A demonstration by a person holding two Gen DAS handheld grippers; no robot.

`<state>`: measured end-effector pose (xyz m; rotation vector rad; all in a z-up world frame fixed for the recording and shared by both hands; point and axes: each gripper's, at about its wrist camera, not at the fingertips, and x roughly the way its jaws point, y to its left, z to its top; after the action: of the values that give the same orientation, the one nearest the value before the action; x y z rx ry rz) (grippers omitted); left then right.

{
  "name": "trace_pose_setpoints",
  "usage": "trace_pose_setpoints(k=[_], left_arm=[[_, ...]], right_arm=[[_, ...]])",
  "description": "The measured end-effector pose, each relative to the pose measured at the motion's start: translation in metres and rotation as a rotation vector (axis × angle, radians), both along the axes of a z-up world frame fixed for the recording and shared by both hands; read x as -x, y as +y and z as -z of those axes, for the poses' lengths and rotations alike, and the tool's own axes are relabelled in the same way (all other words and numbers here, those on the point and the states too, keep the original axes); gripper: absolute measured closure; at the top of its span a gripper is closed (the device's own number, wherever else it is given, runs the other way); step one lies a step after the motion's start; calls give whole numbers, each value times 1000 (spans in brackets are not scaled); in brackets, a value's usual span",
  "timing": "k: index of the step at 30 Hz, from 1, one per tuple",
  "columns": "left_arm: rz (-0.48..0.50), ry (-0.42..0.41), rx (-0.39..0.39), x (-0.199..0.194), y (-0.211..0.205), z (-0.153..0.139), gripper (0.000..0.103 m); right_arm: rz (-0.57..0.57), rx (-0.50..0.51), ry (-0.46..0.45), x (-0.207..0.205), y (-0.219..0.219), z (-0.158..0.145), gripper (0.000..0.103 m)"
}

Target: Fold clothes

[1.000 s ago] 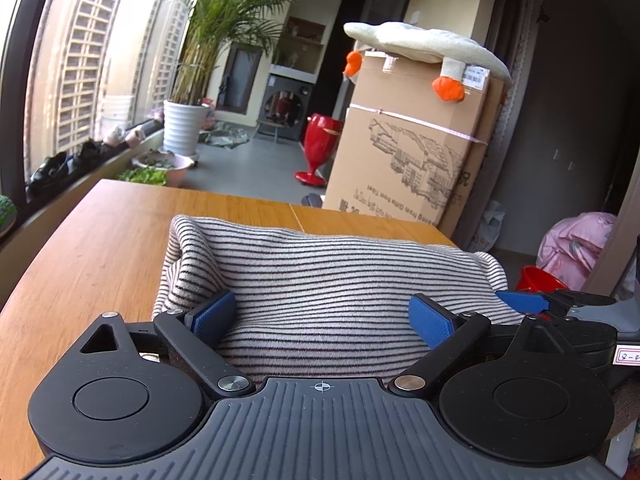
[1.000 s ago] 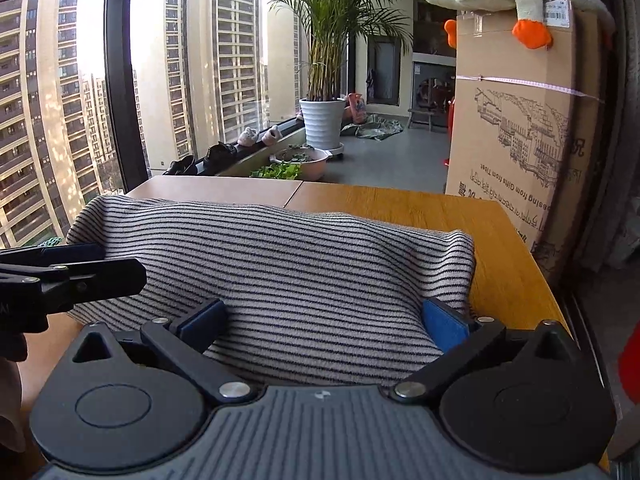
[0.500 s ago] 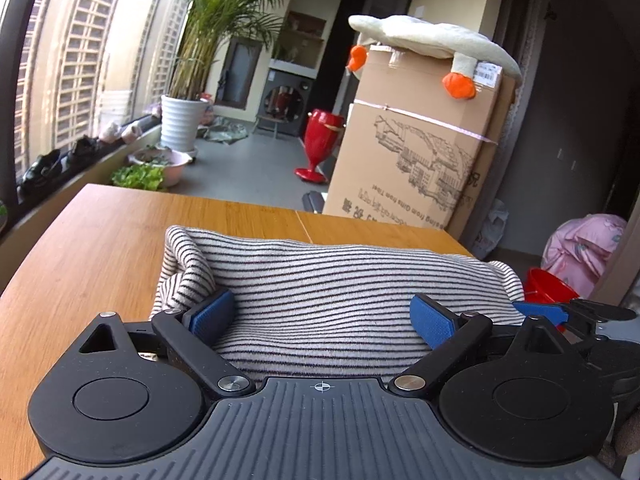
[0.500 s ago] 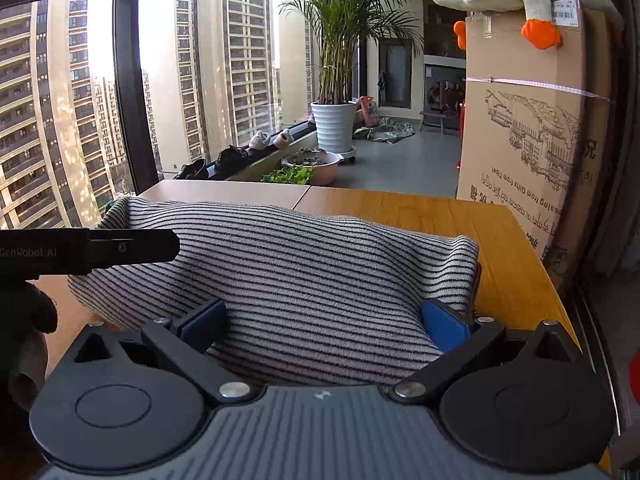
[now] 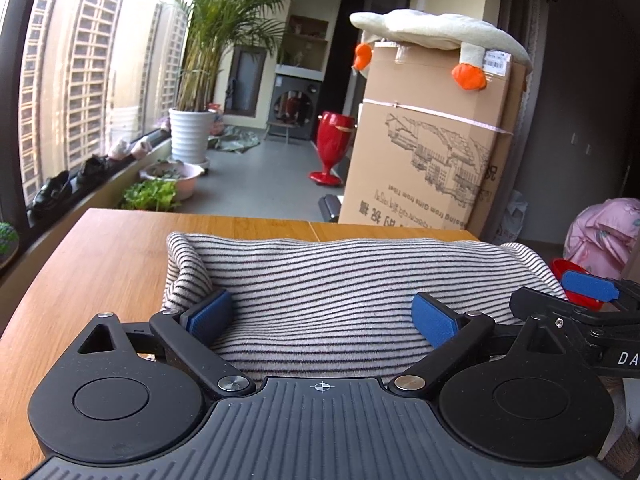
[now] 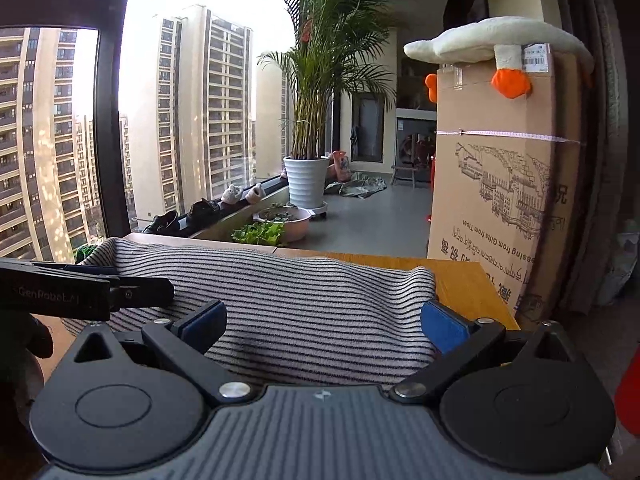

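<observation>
Left wrist view: the grey-and-black striped knit garment lies bunched on the light wooden tabletop. Its left edge is rolled up into a thick fold. The left gripper has its blue-padded fingers spread wide, with the cloth lying between them and under them. No pinch on the fabric is visible. The left pad touches the rolled fold.

The right gripper shows at the right edge of this view, at the garment's right end.

Right wrist view: the same striped garment fills the gap between the right gripper's wide-set fingers. The cloth humps up between the pads; neither pad clamps it. The garment's right edge sits just inside the right pad, with bare tabletop beyond it.

The left gripper enters from the left, over the garment's left part.

Background, both views: a tall brown printed cardboard box stands past the tabletop's far edge, with a white plush goose with orange feet lying on top.
</observation>
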<state>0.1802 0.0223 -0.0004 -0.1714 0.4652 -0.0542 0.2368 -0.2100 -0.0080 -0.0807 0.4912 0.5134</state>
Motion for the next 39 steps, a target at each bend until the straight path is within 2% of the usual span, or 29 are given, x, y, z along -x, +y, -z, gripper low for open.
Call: trace_pose_setpoints(k=[5,9,14,20,24,26,29,35,39], left_arm=[[-5,4,-25,0,-4,0,3],[-19,2,-55,2,-10,-1,2],[-23,7,-81,2,-14,-1,1],[-20,6,-78,1,-13,0,1],[-39,-41,-60,14,-11,-1,1],[-52,-88,-16,28,-7,-3,1],[-45,-86,42,43,1,-3,1],[-59,-3,40,32,5,1,0],[-61,2,27,32,4,2,0]], right_arm=[[41,-20,129,-13,-9,4,0],[76,23,150,-18,-4,7,0],[90,12,155,-17,-6,8,0],[98,15,157,-17,-6,8,0],[99,9,164,-19,-7,8,0],[100,8,164,-19,-7,8,0],[102,5,161,-18,-7,8,0],[143,-61,72,-4,-17,5,0],[178,-115,-2,8,-26,1,0]])
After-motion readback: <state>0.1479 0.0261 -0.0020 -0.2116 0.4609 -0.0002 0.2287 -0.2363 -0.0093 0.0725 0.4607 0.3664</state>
